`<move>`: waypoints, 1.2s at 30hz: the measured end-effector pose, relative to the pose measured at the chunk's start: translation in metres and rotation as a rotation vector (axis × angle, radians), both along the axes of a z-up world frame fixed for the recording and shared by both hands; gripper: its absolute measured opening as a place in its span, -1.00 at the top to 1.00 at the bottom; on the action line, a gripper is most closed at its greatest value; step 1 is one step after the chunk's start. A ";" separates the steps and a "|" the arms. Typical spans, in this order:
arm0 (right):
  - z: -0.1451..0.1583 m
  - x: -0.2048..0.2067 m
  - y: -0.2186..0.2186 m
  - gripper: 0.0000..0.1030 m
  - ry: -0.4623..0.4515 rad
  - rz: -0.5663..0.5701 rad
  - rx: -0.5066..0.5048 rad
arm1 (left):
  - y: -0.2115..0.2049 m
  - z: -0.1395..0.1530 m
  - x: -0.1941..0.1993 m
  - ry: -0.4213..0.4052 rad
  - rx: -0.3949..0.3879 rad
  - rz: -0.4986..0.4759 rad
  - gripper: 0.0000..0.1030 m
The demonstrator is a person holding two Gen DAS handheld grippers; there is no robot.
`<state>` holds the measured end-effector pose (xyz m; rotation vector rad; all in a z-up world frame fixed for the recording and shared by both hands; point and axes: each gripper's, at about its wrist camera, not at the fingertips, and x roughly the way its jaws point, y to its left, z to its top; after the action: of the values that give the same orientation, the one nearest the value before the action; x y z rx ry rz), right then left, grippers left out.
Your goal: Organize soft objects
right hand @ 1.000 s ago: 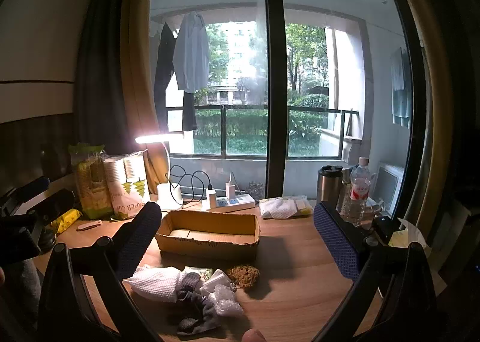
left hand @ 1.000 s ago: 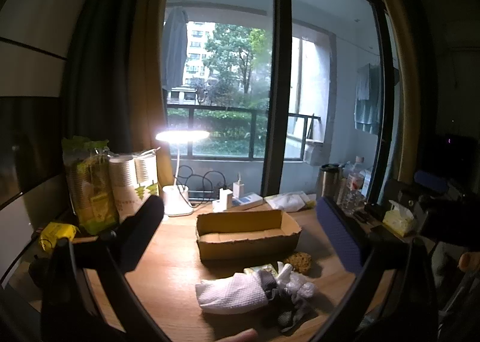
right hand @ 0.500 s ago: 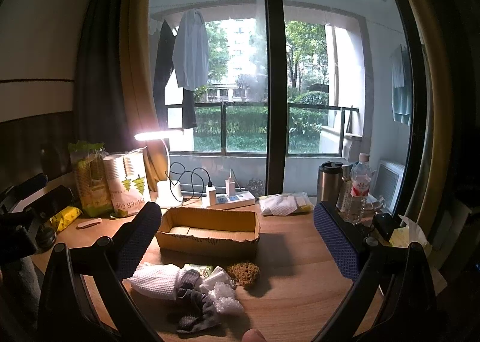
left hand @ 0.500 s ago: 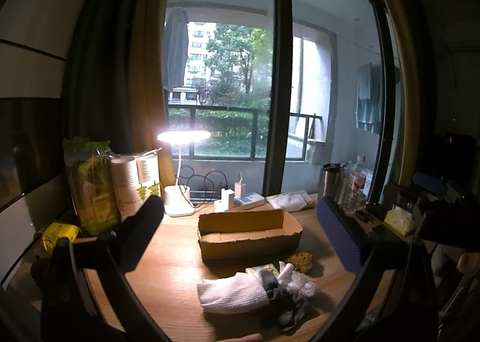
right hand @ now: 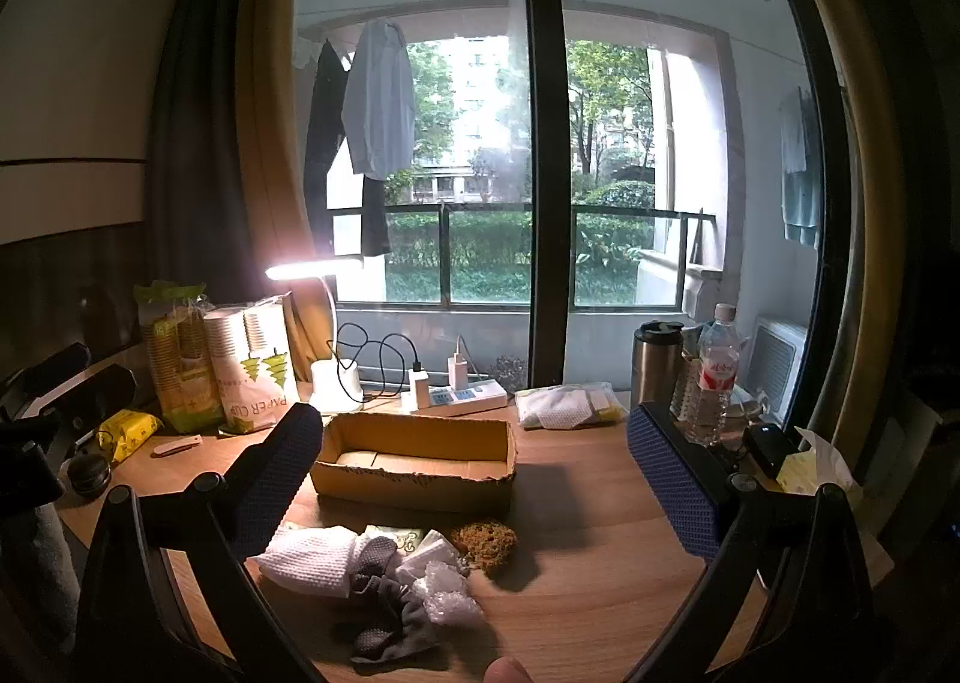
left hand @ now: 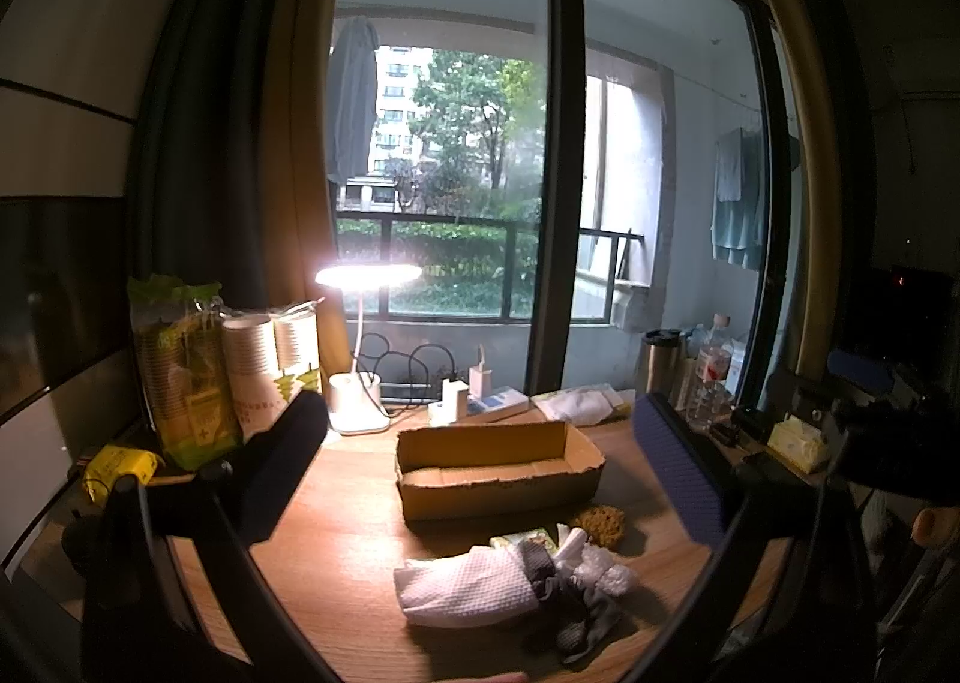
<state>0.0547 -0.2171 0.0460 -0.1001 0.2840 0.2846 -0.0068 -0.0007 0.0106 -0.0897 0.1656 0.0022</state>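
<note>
A pile of soft things lies on the wooden desk in front of an empty cardboard box: a white waffle cloth, a grey sock, crumpled bubble wrap and a brown sponge. My left gripper is open and empty, held above the desk before the box. My right gripper is open and empty, likewise back from the pile.
A lit desk lamp, paper cup packs, a power strip, a packet of cloths, a steel mug, a water bottle and a tissue box ring the desk's back and sides.
Both views have drifted slightly, so the grippers shifted a little. The box and pile have not moved, and both grippers stay open.
</note>
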 end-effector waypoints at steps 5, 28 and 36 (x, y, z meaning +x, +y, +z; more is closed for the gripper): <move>0.000 0.000 0.000 -1.00 0.001 -0.001 0.000 | 0.000 -0.001 -0.001 0.000 -0.001 0.000 -0.99; 0.000 0.000 -0.001 -1.00 0.001 -0.001 0.000 | -0.001 -0.002 -0.001 -0.001 -0.001 0.001 -0.99; 0.000 0.001 -0.002 -1.00 0.002 -0.002 0.001 | -0.002 -0.002 -0.001 -0.002 0.000 0.001 -0.99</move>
<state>0.0556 -0.2188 0.0461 -0.0987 0.2859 0.2832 -0.0078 -0.0027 0.0085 -0.0897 0.1640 0.0031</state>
